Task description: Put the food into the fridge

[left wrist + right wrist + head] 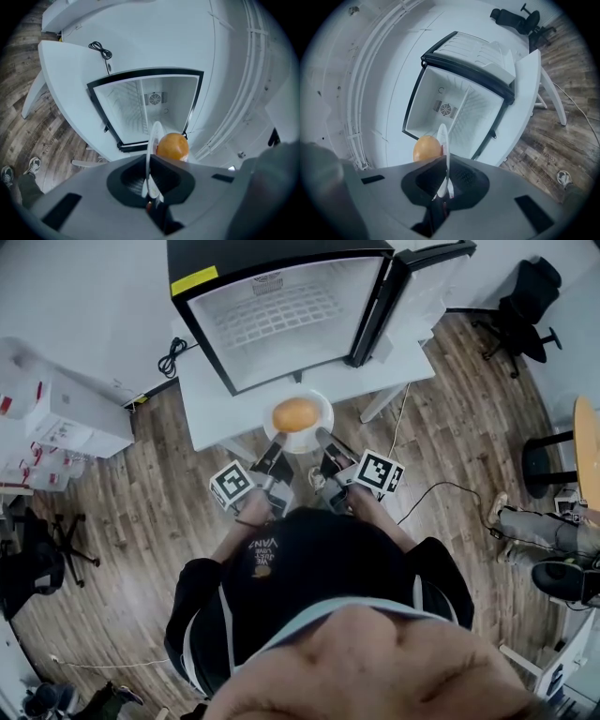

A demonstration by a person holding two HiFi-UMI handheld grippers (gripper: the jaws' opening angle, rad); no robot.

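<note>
An orange (pixel 295 413) lies on a white plate (pixel 302 441) held in the air just in front of the open black mini fridge (pixel 281 315), whose white inside holds only a wire shelf. My left gripper (pixel 273 448) is shut on the plate's near-left rim, and my right gripper (pixel 325 440) is shut on its near-right rim. In the left gripper view the plate (pixel 153 140) shows edge-on between the jaws of the left gripper (pixel 151 180), with the orange (pixel 172 146) to its right. In the right gripper view the plate (pixel 443 138) runs into the right gripper (pixel 446 180), the orange (pixel 427 149) on its left.
The fridge stands on a white table (pixel 211 409), its door (pixel 412 287) swung open to the right. A black cable (pixel 172 357) lies on the table's left corner. White boxes (pixel 66 418) stand at the left, an office chair (pixel 525 306) at the back right, another person's legs (pixel 534 526) at the right.
</note>
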